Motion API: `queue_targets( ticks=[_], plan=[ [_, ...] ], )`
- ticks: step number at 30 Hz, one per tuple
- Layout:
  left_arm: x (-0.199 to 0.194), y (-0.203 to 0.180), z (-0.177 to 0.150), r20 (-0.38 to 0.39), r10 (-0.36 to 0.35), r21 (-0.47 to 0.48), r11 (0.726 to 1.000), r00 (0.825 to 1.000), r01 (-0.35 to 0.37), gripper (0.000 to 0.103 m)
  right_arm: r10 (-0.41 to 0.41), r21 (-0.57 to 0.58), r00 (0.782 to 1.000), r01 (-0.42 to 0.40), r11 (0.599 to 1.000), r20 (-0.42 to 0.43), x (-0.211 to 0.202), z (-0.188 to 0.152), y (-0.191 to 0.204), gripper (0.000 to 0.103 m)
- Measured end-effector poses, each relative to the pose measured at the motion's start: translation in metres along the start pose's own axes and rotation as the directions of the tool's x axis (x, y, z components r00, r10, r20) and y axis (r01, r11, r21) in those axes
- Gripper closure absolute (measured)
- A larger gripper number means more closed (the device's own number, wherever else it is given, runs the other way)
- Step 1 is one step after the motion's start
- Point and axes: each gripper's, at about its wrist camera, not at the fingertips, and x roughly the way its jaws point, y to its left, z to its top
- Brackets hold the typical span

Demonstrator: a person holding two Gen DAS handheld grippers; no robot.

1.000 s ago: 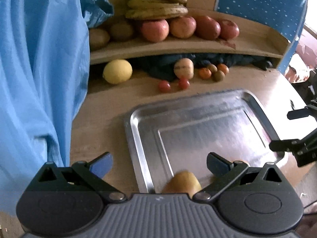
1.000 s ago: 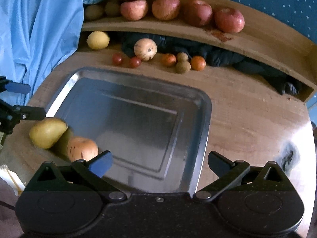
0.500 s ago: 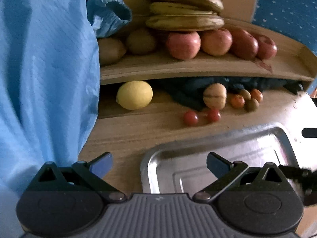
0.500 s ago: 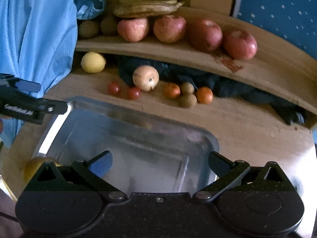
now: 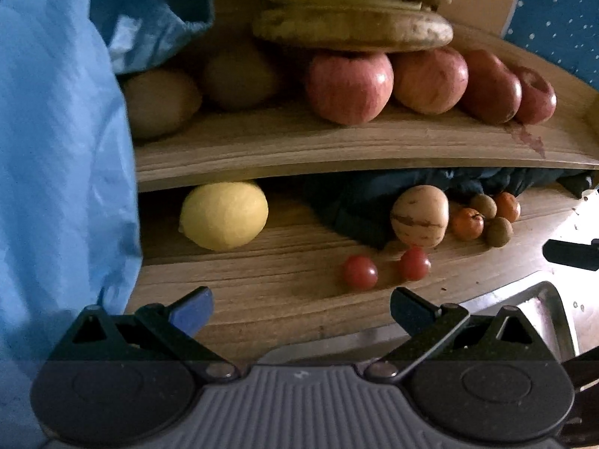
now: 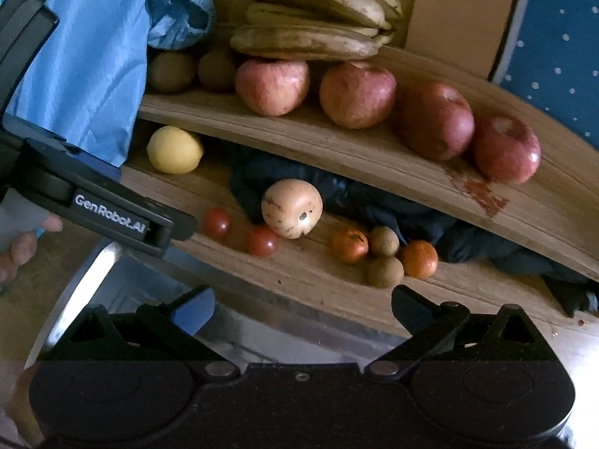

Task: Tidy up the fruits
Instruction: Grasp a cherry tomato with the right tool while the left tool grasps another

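Loose fruit lies on the wooden table under a shelf: a yellow lemon (image 5: 224, 220), a pale striped fruit (image 5: 419, 215), two cherry tomatoes (image 5: 360, 271), and small oranges (image 5: 467, 223) among small brown fruits (image 5: 499, 231). My left gripper (image 5: 301, 310) is open and empty, short of the tomatoes. My right gripper (image 6: 303, 308) is wide with its jaws closing and nothing between them. It hangs over the far rim of the metal tray (image 6: 86, 280), facing the striped fruit (image 6: 292, 207) and the oranges (image 6: 417, 258).
The shelf (image 5: 337, 146) above carries red apples (image 5: 350, 88), bananas (image 5: 352, 11) and brown fruits (image 5: 161, 103). Blue fabric (image 5: 63, 168) hangs at the left. Dark cloth (image 6: 411, 217) lies under the shelf. A hand (image 6: 22, 247) holds the left gripper's body (image 6: 112, 220).
Both grippers have moved forward from over the tray toward the shelf. The fruit row now looms large, and the tray and the fruits lying in it have dropped out of view.
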Motion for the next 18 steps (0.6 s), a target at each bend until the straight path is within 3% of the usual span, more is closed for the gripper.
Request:
queue_targets(
  ticks=[7,18],
  plan=[
    [0.020,0.000,0.007,-0.028,-0.033,-0.007,0.999,0.999,0.033,0.001,0.006,0.001,1.000,-0.006,1.000,-0.005,0.023,0.008,0.004,0.013],
    [0.035,-0.009,0.013,-0.034,-0.107,0.005,0.994,0.994,0.108,0.015,0.053,-0.005,0.998,-0.053,0.999,0.020,0.047,0.010,0.008,0.043]
  ],
)
